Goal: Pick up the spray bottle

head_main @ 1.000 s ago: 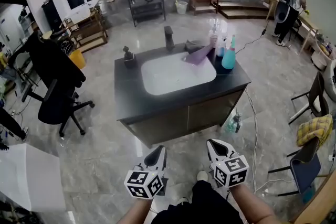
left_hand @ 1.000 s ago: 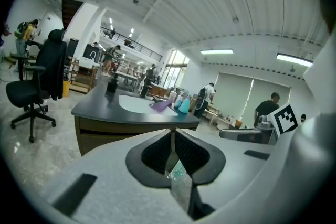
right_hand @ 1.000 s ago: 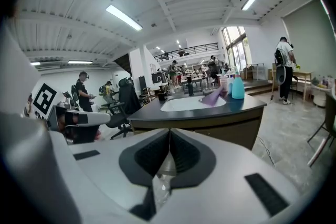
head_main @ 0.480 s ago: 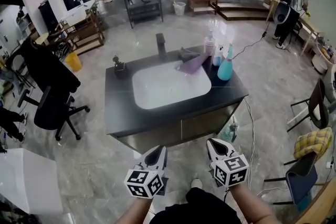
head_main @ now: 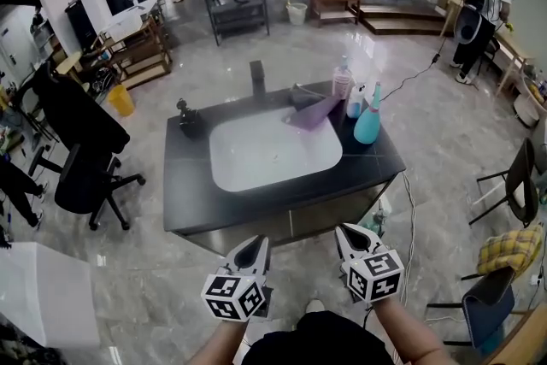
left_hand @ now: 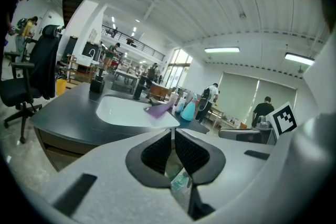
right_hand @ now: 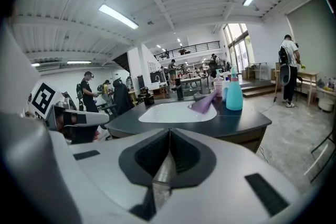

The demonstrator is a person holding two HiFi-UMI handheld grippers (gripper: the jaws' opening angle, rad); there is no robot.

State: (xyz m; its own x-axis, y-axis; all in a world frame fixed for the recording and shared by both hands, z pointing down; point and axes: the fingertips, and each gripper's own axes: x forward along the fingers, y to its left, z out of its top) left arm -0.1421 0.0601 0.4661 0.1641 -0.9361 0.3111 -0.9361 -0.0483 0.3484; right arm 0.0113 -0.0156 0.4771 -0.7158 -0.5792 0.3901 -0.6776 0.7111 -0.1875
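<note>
Both sets of jaws are pressed together and empty: left gripper (head_main: 254, 245), right gripper (head_main: 349, 232). The teal spray bottle (head_main: 368, 124) stands toward one o'clock on the sink counter (head_main: 184, 192), well apart. The approach is likely in hand; next, close in and spread the right jaws.

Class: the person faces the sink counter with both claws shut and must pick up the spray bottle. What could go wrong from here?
1. The teal spray bottle stands close beside other bottles near the far right corner of the counter; a reaching claw might topple them.
2. The right claw is shut; unless it opens first, it would likely shove the bottle.
3. A cable trails on the floor beside the counter, a possible trip.
</note>
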